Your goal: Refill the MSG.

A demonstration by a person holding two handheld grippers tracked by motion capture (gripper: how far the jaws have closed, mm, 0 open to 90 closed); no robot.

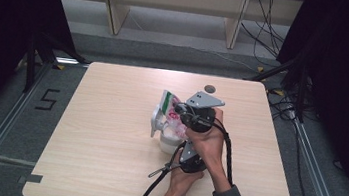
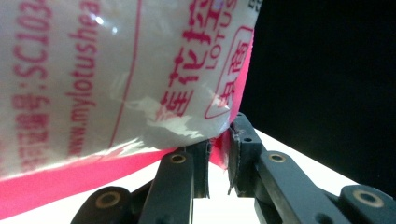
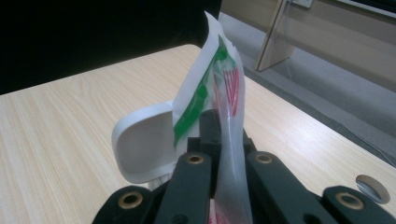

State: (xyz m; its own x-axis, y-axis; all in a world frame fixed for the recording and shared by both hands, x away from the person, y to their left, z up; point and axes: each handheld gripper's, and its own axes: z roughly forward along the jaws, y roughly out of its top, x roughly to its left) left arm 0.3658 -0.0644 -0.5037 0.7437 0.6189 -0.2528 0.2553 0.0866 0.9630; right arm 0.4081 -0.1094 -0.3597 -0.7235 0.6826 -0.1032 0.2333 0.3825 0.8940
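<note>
1. Black jaws of the left gripper, close in the left gripper view: nearly pressed together, pinching the pink bottom edge of a plastic packet. Narrow gap below the pinch point.
2. Packet, left gripper view: translucent white film with a pink border strip. Red print, read sideways: "www.mylotushea…" (cut off), "SC103…" (cut off), "LOTUS" beside red Chinese characters, and a boxed red stamp whose characters are too small to read.
3. Jaws of the right gripper, right gripper view: brought close on the packet's edge, film standing upright between them. A green stripe and red markings show on this end; lettering not legible.
4. White container with a rounded lid or flap, just behind and left of the packet in the right gripper view; stands on the bench.
5. High view: packet held above the bench centre, over the white container. Right gripper at the packet's upper end, left gripper below it, both gripped by the person's hands.
6. Round grommet hole in the bench, near the far edge.
</note>
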